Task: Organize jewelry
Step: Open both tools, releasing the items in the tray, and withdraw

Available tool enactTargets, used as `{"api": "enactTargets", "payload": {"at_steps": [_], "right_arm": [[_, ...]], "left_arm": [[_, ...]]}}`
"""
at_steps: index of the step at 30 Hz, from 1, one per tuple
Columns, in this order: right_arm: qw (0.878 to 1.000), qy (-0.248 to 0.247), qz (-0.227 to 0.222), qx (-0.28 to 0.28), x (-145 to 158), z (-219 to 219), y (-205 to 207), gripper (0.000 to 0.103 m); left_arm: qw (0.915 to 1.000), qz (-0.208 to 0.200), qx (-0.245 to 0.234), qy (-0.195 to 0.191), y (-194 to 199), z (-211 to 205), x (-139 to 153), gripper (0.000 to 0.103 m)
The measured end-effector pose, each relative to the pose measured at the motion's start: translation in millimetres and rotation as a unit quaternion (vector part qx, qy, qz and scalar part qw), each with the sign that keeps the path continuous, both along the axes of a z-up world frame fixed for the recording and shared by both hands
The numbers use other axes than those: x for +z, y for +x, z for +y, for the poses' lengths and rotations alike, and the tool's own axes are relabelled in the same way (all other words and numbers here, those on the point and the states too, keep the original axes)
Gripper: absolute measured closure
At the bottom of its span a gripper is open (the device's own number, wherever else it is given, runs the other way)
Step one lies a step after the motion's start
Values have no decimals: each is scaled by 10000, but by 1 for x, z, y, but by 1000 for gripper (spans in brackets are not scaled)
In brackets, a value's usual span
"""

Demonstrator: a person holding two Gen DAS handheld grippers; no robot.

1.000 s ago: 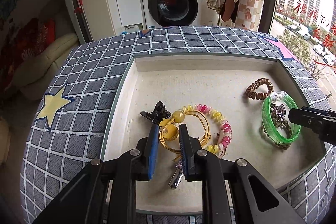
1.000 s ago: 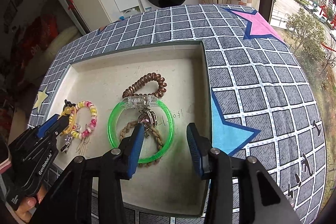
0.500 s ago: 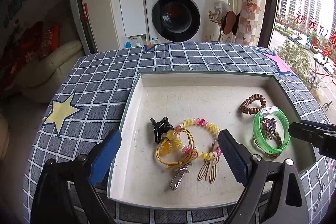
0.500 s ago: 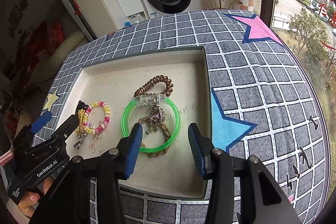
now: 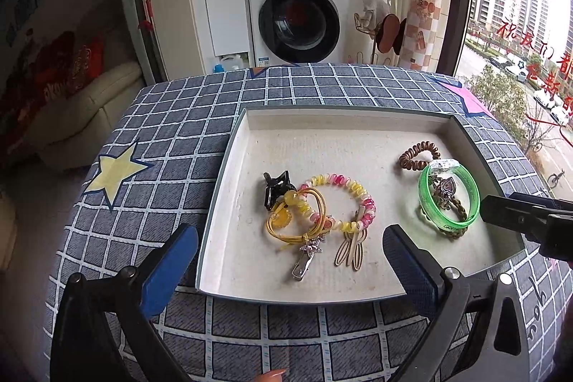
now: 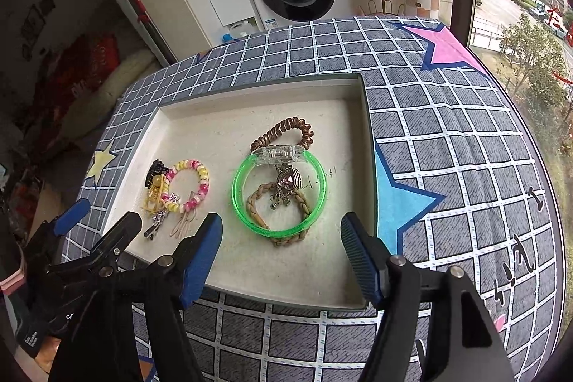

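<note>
A shallow white tray (image 5: 229, 167) (image 6: 358, 289) on a checked cloth holds the jewelry. On its left lie a black claw clip (image 5: 274, 187), a yellow hair tie (image 5: 286, 221), a pink-and-yellow bead bracelet (image 5: 340, 183) (image 6: 200, 170), a star hair clip (image 5: 308, 256) and beige clips (image 5: 349, 249). On its right lie a brown coil hair tie (image 5: 419, 154) (image 6: 283, 129), a green bangle (image 5: 465, 203) (image 6: 243, 203), a heart pendant (image 6: 288, 179) and a braided bracelet (image 6: 283, 238). My left gripper (image 5: 290, 260) is open and empty above the tray's near edge. My right gripper (image 6: 281, 256) is open and empty above the near right of the tray.
The checked cloth with star patches (image 5: 114, 170) (image 6: 447, 49) covers the table. A washing machine (image 5: 299, 20) stands behind it. A sofa (image 5: 82, 102) is at the left and a window (image 5: 519, 6) at the right.
My left gripper let go of the yellow hair tie, opened wide and pulled back and up from the tray. My right gripper opened wider and also drew back.
</note>
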State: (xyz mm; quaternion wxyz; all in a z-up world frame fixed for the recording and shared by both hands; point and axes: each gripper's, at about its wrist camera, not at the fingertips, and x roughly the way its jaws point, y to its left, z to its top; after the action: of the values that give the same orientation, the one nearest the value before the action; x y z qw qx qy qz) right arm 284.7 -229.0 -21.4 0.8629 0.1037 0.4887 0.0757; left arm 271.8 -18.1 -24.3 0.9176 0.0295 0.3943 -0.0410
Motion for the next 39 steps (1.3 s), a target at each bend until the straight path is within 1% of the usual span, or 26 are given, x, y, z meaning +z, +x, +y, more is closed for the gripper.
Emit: {"api": "enactTargets", "payload": {"at_steps": [2,6,7,8,16,17,18,19,26,29,32,35,39], "right_arm": [[10000,5,-6,18,1,1,-4,25],[10000,-27,3,29,2,1,-11,23],[10000,-45,4,22,2,1,-13,20],[10000,-73,18,19,1,2,-14,12],[9994,-290,-166,-75,3,2,-31,12],[9993,-308,-210,-88,4,2,-33,9],[9992,-323,-236,-91,5,2,-35,3],[9990,-340,-264,-86,5,3,-37,0],[9985,-445,-311,-27,10,9,-49,0],[9981,-550,-289,4,8,12,-55,0],[9983,-536,-218,-7,6,12,-60,0],[9984,-527,-209,-79,5,10,-64,0],[9974,-638,-290,-140,7,8,-73,0]], "left_arm": [[10000,-6,-18,19,-6,0,1,0],[10000,3,-30,39,-17,1,2,0],[10000,11,-24,47,-20,1,2,0],[10000,16,-22,41,-22,2,2,0],[10000,54,61,13,-36,8,2,0],[10000,43,73,14,-37,8,3,0],[10000,37,84,10,-39,9,3,0],[9999,37,100,5,-40,10,4,0],[9999,70,137,-38,-51,16,4,0],[9998,82,143,-71,-55,17,4,0],[9998,57,152,-123,-61,20,5,0],[9998,28,170,-79,-67,20,6,0],[9998,-66,192,1,-78,19,8,0]]}}
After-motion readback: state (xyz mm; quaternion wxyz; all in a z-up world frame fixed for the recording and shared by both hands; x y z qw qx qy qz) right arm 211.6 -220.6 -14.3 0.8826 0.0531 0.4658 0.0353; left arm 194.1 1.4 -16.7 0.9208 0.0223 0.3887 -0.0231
